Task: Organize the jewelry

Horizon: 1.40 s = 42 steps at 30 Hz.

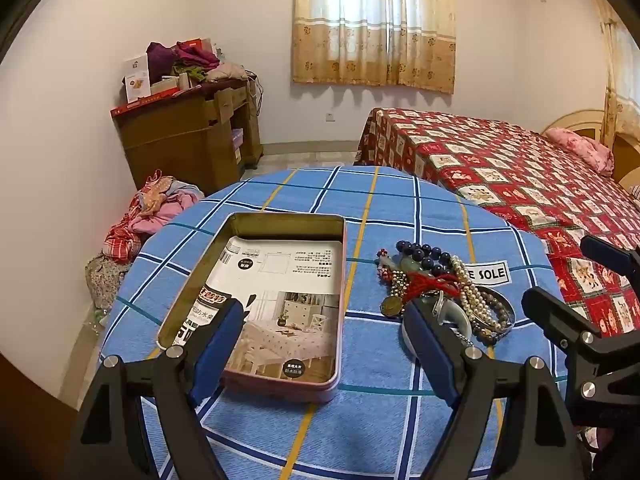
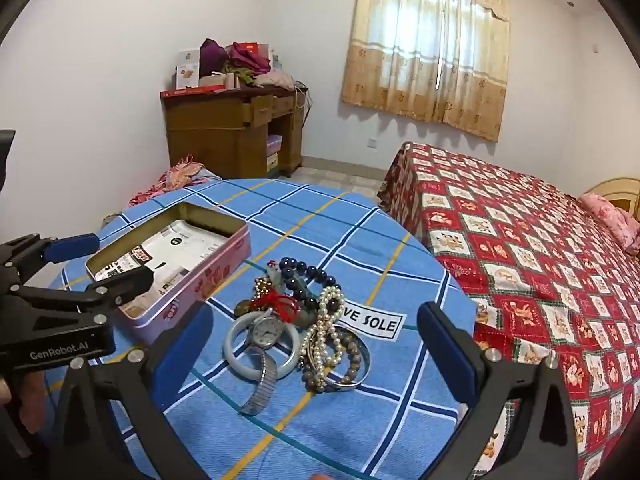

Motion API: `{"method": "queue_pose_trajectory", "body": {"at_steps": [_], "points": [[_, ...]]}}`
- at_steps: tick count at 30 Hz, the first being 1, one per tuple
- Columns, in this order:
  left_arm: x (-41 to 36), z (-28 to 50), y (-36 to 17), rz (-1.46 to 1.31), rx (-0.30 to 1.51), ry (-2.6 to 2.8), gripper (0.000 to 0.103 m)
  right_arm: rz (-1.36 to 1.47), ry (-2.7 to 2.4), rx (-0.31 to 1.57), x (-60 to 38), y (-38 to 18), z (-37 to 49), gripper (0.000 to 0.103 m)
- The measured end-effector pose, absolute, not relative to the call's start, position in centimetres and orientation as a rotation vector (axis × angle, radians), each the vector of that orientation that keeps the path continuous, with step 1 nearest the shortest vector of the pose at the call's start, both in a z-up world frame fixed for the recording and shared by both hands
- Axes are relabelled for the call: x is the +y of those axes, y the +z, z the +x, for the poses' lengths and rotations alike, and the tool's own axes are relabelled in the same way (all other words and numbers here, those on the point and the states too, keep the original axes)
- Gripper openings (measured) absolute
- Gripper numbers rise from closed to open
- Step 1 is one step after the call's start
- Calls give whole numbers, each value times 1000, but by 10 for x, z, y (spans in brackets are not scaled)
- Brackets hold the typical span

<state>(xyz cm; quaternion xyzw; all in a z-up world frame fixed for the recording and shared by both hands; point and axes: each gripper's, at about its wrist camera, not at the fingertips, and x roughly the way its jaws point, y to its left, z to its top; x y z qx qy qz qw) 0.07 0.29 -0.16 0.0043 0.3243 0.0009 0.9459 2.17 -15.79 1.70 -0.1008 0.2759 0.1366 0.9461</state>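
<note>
A pile of jewelry lies on the blue checked tablecloth: a dark blue bead bracelet, a pearl strand, a wristwatch on a white bangle, and a red cord piece. The pile also shows in the left wrist view. An open pink tin lined with a printed sheet sits left of the pile; it also shows in the right wrist view. My left gripper is open over the tin's near right edge. My right gripper is open, just before the pile.
A bed with a red patterned cover stands right of the round table. A wooden desk piled with clothes and boxes stands at the back wall. Clothes lie heaped on the floor left of the table.
</note>
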Motion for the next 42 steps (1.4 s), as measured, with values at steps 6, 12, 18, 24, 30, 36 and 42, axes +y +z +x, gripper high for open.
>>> {"method": "queue_pose_trajectory", "body": {"at_steps": [6, 12, 18, 24, 30, 36, 42], "points": [[5, 1, -1, 10, 661, 5, 82, -197, 272, 559, -161, 18, 22, 103], [6, 2, -1, 11, 662, 9, 82, -198, 272, 560, -160, 18, 21, 103], [8, 2, 0, 13, 662, 12, 82, -207, 271, 557, -159, 18, 21, 103], [8, 2, 0, 15, 663, 13, 82, -209, 270, 556, -160, 18, 20, 103], [6, 2, 1, 17, 662, 16, 82, -209, 271, 556, -159, 18, 21, 103], [6, 2, 1, 16, 662, 17, 82, -211, 275, 559, -160, 18, 20, 103], [6, 2, 1, 18, 662, 17, 82, -210, 273, 557, -159, 17, 20, 103]]}}
